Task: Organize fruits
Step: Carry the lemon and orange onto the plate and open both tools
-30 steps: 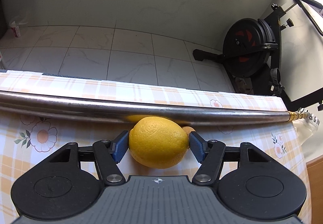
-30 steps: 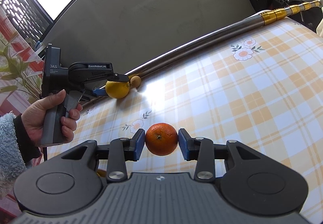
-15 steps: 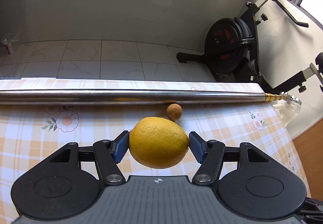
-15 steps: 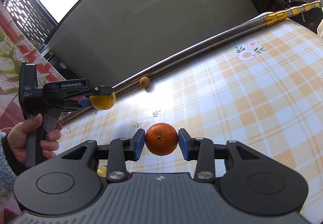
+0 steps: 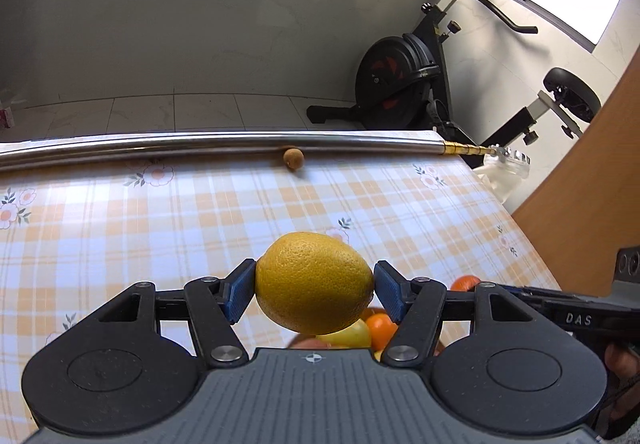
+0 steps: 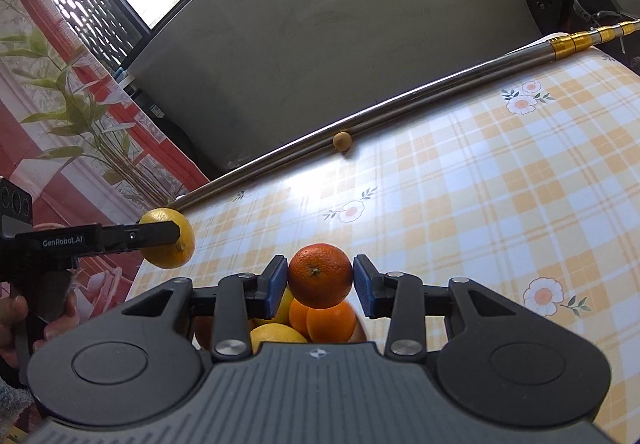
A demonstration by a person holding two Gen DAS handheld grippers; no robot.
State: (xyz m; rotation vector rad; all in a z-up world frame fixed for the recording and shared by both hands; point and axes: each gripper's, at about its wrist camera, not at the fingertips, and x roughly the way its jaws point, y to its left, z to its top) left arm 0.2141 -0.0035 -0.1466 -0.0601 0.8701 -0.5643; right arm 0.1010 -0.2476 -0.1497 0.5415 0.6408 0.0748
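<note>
Mostly hidden under both tool bodies: a pile of oranges and yellow fruit, only a few rounded tops peeking out, whatever contains it impossible to make out. Left tool tilted down over the checked desk, blue pads pressed on either side of a lemon held clear of the cloth. Right tool likewise angled down, closed narrowly on an orange just above the pile. From the right wrist only: the left tool side-on, gripped by a hand half cut off at the frame edge, lemon poised past the desk's near corner. From the left wrist only: an exercise bike on the floor beyond. In both: a small brown ball touching the steel pole at the far edge
</note>
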